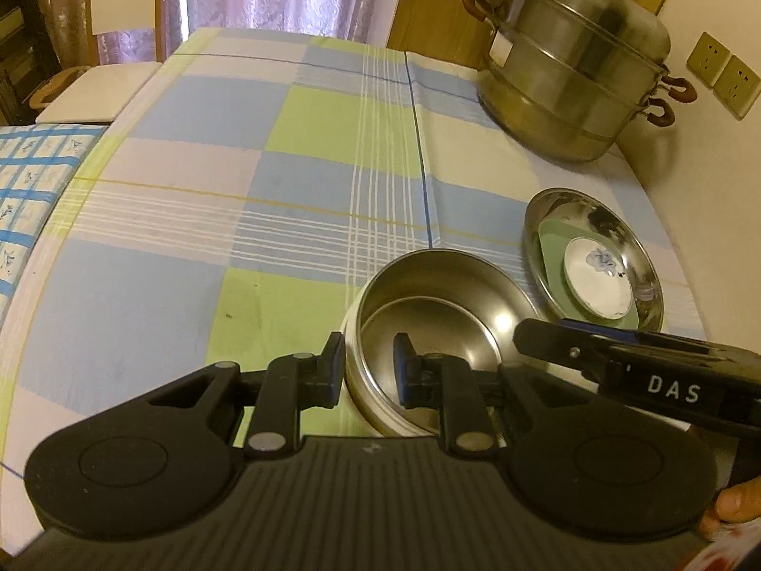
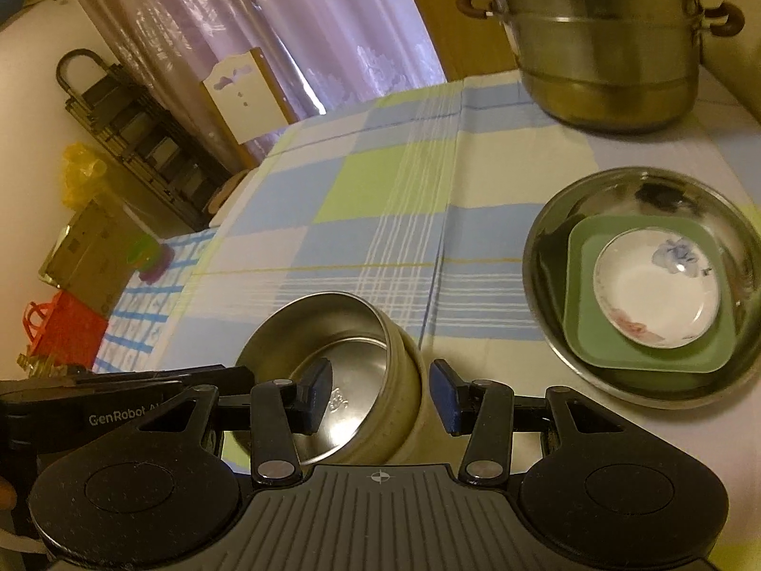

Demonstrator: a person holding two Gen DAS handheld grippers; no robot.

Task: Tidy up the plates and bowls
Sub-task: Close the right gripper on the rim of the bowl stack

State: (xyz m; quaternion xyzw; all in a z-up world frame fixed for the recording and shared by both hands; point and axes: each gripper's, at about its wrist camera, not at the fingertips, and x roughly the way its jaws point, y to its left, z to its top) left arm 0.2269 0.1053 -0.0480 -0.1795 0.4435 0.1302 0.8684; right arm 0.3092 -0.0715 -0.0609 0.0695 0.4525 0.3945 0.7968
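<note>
A steel bowl [image 1: 428, 328] with a cream outer wall and a shiny, dented-looking inside sits tilted on the checked tablecloth [image 1: 238, 190]. The left gripper [image 1: 368, 369] pinches its near rim, one pad outside, one inside. The right gripper [image 2: 378, 395] straddles the opposite wall, its pads standing slightly apart from it. Nearby, a steel basin [image 2: 561, 219] holds a green square plate [image 2: 594, 333] and a white flowered dish [image 2: 656, 295].

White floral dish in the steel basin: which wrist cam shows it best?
Right wrist. The white floral dish sits large and nearly face-on atop the green square plate inside the steel basin, rim and both flower prints clear. Left wrist shows it small, foreshortened, near the edge, by the right claw's body.
</note>
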